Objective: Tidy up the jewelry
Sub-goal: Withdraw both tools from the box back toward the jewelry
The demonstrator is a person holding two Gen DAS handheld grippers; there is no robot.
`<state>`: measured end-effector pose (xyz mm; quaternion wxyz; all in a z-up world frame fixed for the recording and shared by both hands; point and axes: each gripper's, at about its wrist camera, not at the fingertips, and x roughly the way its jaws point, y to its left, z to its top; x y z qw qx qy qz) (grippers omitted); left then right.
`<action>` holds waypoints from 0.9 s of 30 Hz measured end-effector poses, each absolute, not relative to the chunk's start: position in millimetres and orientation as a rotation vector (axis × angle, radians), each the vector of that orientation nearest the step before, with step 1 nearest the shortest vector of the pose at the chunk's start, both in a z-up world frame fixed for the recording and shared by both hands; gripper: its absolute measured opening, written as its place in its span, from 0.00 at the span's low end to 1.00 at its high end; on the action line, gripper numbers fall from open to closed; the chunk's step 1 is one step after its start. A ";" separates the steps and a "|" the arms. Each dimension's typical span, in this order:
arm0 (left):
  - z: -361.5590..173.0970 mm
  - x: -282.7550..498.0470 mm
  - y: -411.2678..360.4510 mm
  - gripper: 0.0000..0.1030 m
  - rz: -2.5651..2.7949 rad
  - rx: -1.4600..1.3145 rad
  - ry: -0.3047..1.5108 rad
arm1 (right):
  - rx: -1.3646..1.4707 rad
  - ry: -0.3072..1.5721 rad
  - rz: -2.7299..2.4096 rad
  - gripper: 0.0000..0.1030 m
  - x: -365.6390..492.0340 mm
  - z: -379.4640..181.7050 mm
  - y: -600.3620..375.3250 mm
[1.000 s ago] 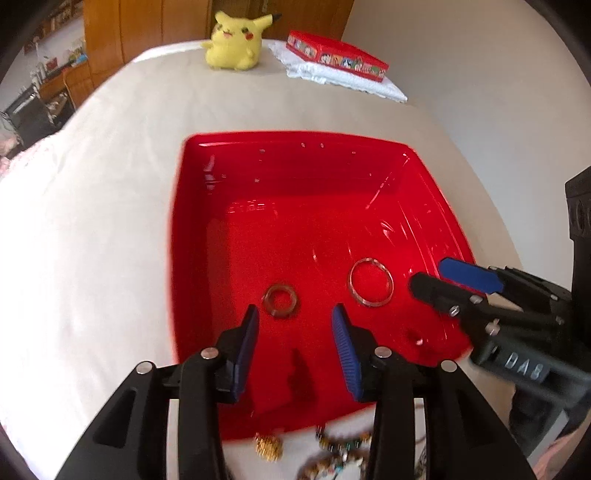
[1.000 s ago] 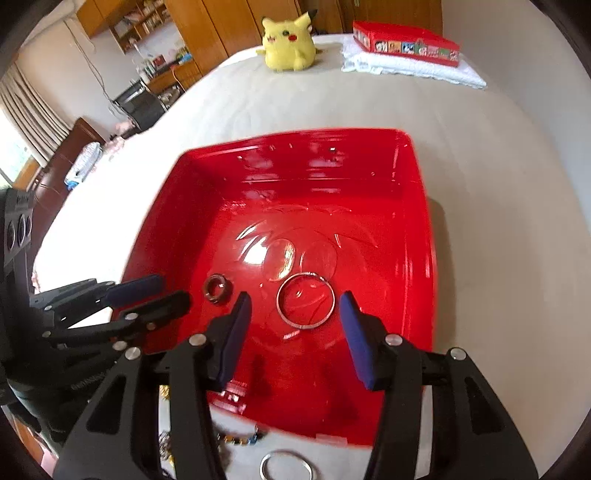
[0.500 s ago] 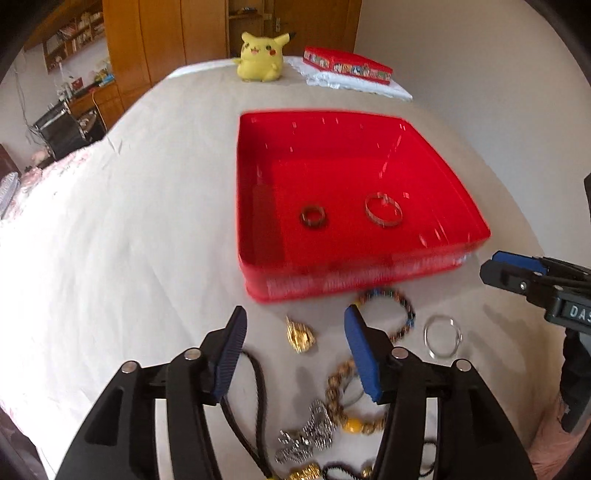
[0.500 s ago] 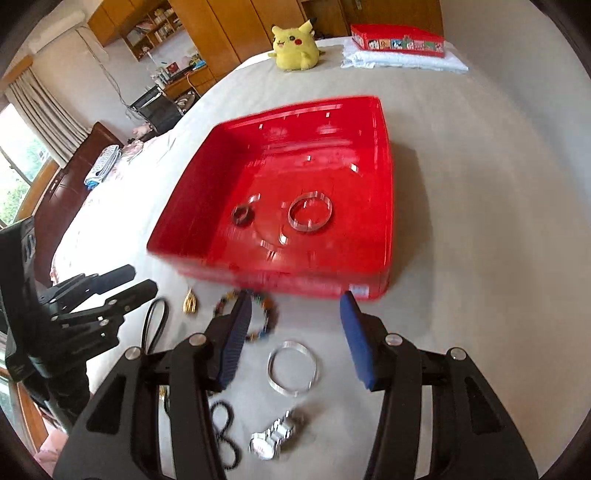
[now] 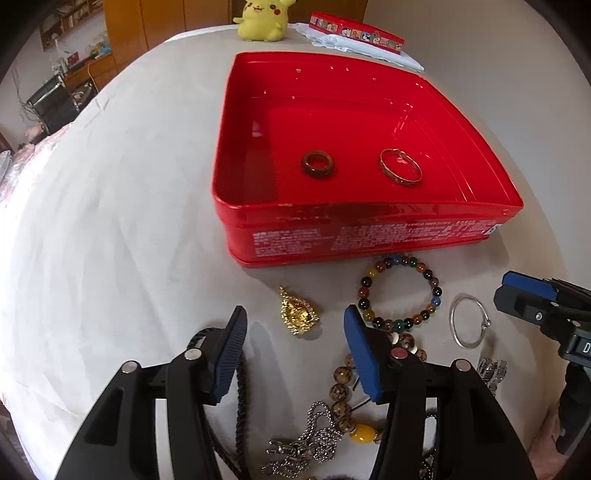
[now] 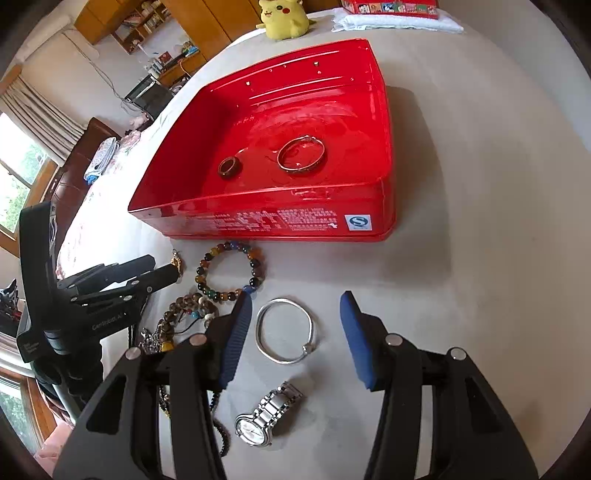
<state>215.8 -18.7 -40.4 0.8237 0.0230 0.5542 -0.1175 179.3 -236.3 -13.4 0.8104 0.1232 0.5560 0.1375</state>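
An open red tin [image 5: 369, 221] stands on the pale cloth and holds a brown ring [image 5: 317, 165] and a gold bangle [image 5: 404, 182]. In front of it lie loose pieces: a gold pendant [image 5: 298, 313], a coloured bead bracelet [image 5: 371, 272], a silver bangle [image 6: 313, 329], a steel watch [image 6: 266, 413], brown prayer beads [image 5: 341, 373] and a silver chain [image 5: 310, 439]. My left gripper [image 5: 294, 314] hangs open above the pendant. My right gripper [image 6: 295, 297] is open over the silver bangle. Neither holds anything.
A black cord [image 5: 242, 387] runs under my left finger. At the far end of the table sit a yellow plush toy [image 5: 262, 18] and a flat red box on white cloth [image 5: 354, 31]. Bare cloth stretches left of the tin [image 6: 258, 218].
Both grippers have drawn back from over the tin's inside to the jewelry pile in front of it and sunk a little. The left jaws stand wider than a second ago.
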 end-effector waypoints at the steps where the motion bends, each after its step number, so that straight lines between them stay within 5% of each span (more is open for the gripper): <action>1: -41.8 216.6 -20.0 0.52 -0.254 0.047 1.183 | 0.261 1.191 0.293 0.48 179.6 -14.5 -235.5; 10: -49.3 225.1 -21.7 0.47 -0.284 0.012 1.211 | 0.242 1.223 0.293 0.48 182.1 -25.9 -228.8; 16: -49.7 229.5 -18.9 0.22 -0.275 0.002 1.215 | 0.237 1.238 0.290 0.48 182.6 -30.5 -226.1; 27: -44.0 218.8 -21.6 0.21 -0.282 0.006 1.209 | 0.230 1.245 0.284 0.51 183.5 -33.5 -224.3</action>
